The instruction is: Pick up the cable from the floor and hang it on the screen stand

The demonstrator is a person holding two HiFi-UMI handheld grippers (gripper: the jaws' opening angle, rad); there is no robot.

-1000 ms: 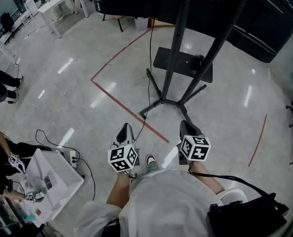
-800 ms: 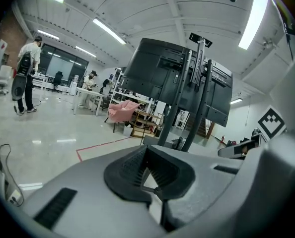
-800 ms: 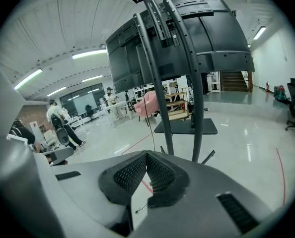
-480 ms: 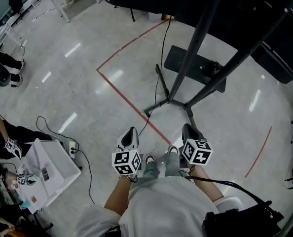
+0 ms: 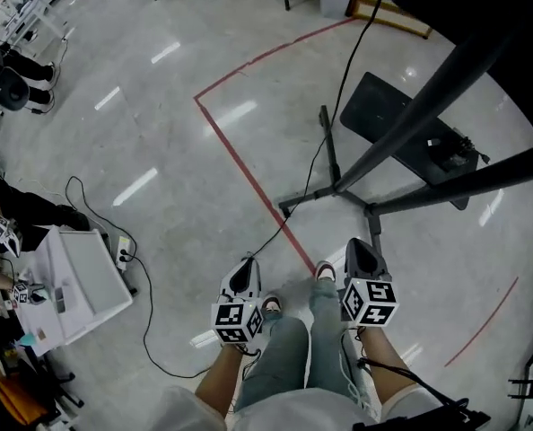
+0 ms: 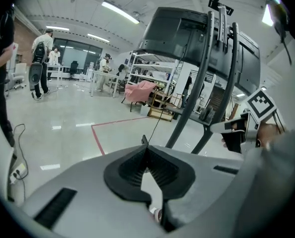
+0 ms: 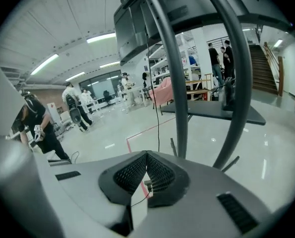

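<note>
**Closed jaws and a thin cable on a glossy floor**

The left tool (image 5: pixel 248 262) has its jaws pressed together with nothing between them. The right tool (image 5: pixel 357 244) is the same, closed and empty. Both hang low in the lower middle of the head view, pointing forward and down at the floor. If they reach the cable (image 5: pixel 345 64) like this, they will probably only nudge it across the polished floor, so at least one must spread first.

The cable lies on the floor. It is a thin black line that runs from the upper right of the frame, past the foot of the screen stand (image 5: pixel 410 119), to a spot just ahead of the left tool and the person's shoes (image 5: pixel 271 305). Being so thin, it could slip out of a shallow pinch or be missed altogether.

It passes close beside the stand's spread legs (image 5: pixel 329 146), so a lift could catch it under one of them and tug the stand. Its far end leaves the picture at the top, and a hard pull might strain whatever it is joined to. A shoe set on it would stop it from rising.

A second black cable (image 5: pixel 148 326) trails from a white power strip (image 5: pixel 123 255) at lower left and could be taken for the right one.
</note>
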